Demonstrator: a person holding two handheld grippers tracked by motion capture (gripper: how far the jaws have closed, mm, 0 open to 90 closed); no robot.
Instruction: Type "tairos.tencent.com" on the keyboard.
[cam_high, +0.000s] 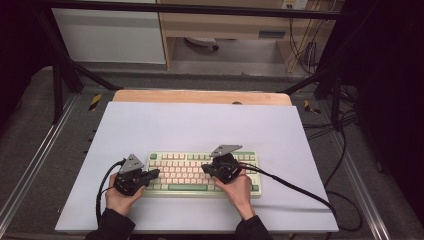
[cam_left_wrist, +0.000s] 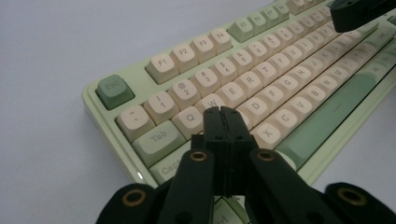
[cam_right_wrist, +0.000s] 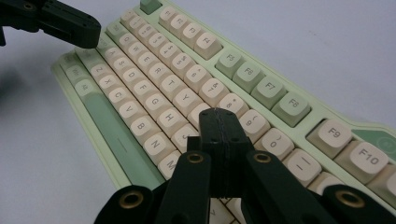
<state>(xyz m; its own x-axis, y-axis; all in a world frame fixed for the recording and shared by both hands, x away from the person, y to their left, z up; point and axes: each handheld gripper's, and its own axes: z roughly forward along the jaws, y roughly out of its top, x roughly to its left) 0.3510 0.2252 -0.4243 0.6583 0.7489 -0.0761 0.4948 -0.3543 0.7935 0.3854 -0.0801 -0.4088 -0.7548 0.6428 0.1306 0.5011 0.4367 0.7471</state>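
Both claws pinched closed, empty: left claw (cam_left_wrist: 222, 112) over keyboard (cam_left_wrist: 261, 70) A/S keys, right claw (cam_right_wrist: 219, 114) near I/O.

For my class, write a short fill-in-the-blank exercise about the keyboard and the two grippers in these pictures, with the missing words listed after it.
1. Both grippers are poised over a pale green ____.
2. The left gripper has its jaws ____, with nothing between them.
3. In the left gripper view, the green key at the keyboard's near corner reads ____.
4. The keyboard lies on a white ____, with the right gripper over its right half.

Missing words: keyboard; shut; Esc; sheet
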